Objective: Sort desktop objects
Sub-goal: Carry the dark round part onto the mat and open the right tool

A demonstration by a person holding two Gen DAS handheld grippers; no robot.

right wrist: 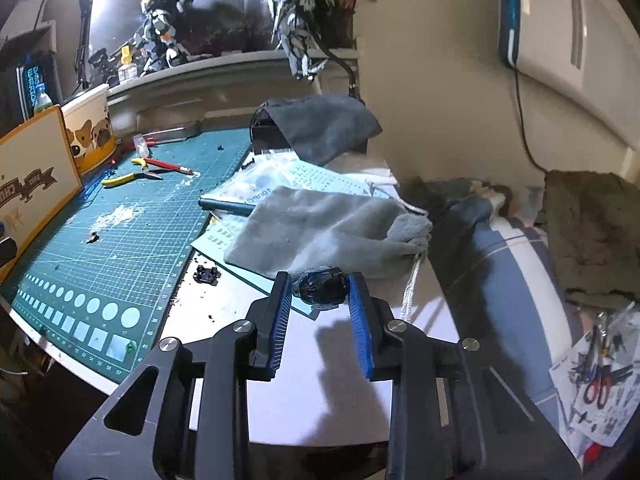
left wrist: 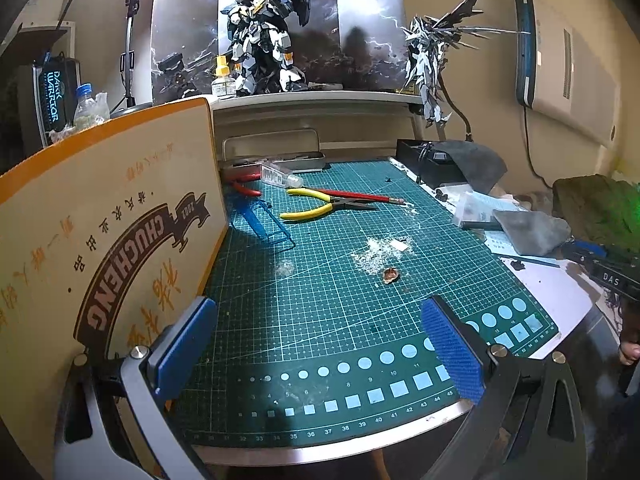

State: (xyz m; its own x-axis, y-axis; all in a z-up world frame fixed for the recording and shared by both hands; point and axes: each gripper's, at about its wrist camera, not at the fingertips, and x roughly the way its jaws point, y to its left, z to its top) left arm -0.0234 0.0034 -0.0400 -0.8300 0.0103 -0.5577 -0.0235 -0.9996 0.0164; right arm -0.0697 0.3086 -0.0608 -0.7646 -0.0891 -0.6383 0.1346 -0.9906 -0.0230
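Observation:
My right gripper (right wrist: 320, 292) is shut on a small dark, clear-blue object (right wrist: 320, 289), held just above the white desk surface in front of a grey drawstring pouch (right wrist: 320, 230). My left gripper (left wrist: 316, 344) is open and empty, low over the green cutting mat (left wrist: 320, 280); its left finger (left wrist: 184, 344) is next to an upright orange-edged cardboard box (left wrist: 100, 232). On the mat lie yellow-handled pliers (left wrist: 316, 204), a red pencil (left wrist: 360, 196), red-handled cutters (left wrist: 244, 184), a blue plastic frame (left wrist: 268, 220) and a clear tube (left wrist: 280, 176).
A metal tin (left wrist: 272, 152) stands at the mat's back edge. A black box under dark cloth (right wrist: 316, 124), paper sheets (right wrist: 280, 176) and a small black part (right wrist: 207, 274) lie right of the mat. Model robots (left wrist: 264, 40) stand on the shelf. Red scissors (right wrist: 598, 384) lie far right.

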